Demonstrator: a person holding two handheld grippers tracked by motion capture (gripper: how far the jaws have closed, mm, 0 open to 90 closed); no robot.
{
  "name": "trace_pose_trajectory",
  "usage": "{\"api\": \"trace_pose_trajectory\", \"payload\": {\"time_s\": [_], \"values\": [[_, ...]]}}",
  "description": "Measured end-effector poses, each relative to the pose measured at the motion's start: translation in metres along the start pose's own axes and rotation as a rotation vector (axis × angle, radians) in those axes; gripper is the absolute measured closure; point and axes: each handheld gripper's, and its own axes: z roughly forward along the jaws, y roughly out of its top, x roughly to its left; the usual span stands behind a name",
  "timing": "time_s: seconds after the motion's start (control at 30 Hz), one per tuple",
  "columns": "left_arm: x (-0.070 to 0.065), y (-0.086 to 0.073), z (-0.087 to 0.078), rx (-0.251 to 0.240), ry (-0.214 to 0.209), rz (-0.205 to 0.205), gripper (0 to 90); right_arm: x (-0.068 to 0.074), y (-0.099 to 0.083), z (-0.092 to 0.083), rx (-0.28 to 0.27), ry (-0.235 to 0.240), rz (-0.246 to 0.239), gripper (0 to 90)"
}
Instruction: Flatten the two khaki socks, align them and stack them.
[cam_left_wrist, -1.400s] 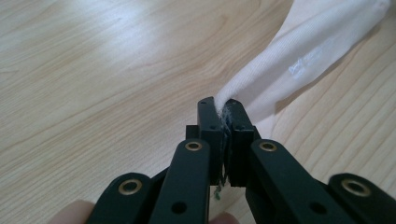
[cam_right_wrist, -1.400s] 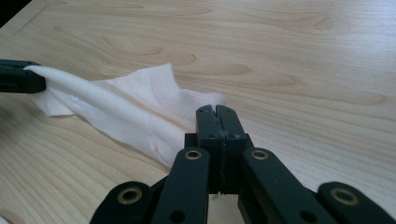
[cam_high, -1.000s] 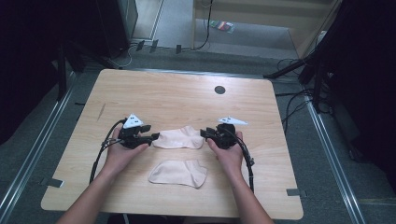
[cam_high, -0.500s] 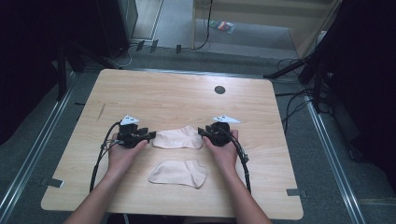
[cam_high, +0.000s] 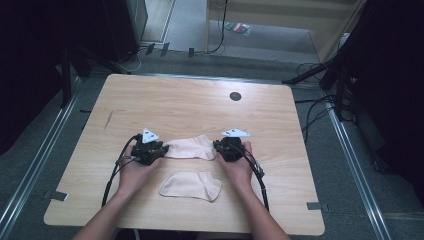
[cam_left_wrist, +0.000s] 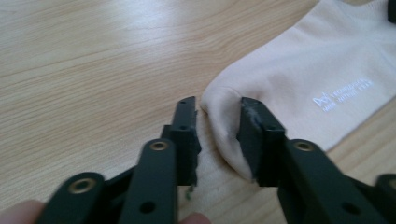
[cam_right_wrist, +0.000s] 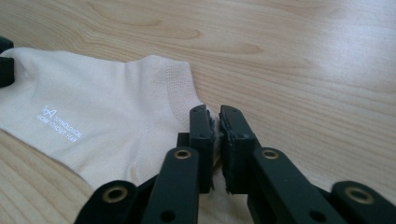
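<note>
Closing claws (cam_high: 166, 148) on sock (cam_high: 192, 148)

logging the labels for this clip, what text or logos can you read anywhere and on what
Farther sock: a small white logo with two lines of white print, too blurred to read in the left gripper view.
Same print in the right gripper view, upside down: letters show, but no word reads for certain.
Nearer sock: no print shows.
Table: none.
</note>
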Motion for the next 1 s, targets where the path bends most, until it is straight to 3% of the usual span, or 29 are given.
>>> {"api": "trace_pose_trajectory", "payload": {"time_s": [0.03, 0.07, 0.17, 0.23, 0.3, 0.37, 0.6, 0.63, 0.73, 0.83, 1.0], "values": [[0.001, -0.002, -0.002, 0.000, -0.020, 0.014, 82.2, 0.001, -0.002, -0.002, 0.000, -0.017, 0.009, 87.3], [0.001, -0.002, -0.002, 0.000, -0.020, 0.014, 86.4, 0.001, -0.002, -0.002, 0.000, -0.017, 0.009, 87.3], [0.000, -0.003, -0.002, -0.007, -0.024, 0.038, 88.2, 0.002, -0.004, -0.005, -0.005, -0.033, 0.003, 87.8], [0.004, -0.003, -0.003, -0.006, -0.031, 0.008, 88.8, 0.001, -0.004, -0.006, -0.001, -0.023, 0.027, 87.9], [0.010, -0.005, -0.006, -0.030, -0.064, -0.052, 89.0, -0.003, -0.002, -0.011, -0.013, 0.037, 0.080, 87.9], [0.011, -0.005, -0.011, -0.043, -0.078, -0.059, 89.0, -0.004, -0.001, -0.013, -0.023, 0.046, 0.079, 87.9], [0.008, 0.000, -0.042, -0.085, -0.139, -0.028, 89.0, 0.005, 0.012, -0.050, -0.075, 0.092, 0.066, 87.9], [0.006, -0.001, -0.048, -0.090, -0.149, -0.022, 89.0, 0.009, 0.013, -0.061, -0.085, 0.101, 0.069, 87.9], [-0.001, -0.006, -0.062, -0.092, -0.162, 0.006, 89.0, 0.013, 0.010, -0.072, -0.087, 0.111, 0.071, 88.0], [-0.009, -0.015, -0.077, -0.084, -0.184, 0.030, 89.2, 0.022, -0.002, -0.092, -0.068, 0.124, 0.053, 88.1], [-0.020, -0.033, -0.089, -0.055, -0.195, 0.061, 89.5, 0.028, -0.023, -0.106, -0.044, 0.132, 0.045, 88.2]]}}
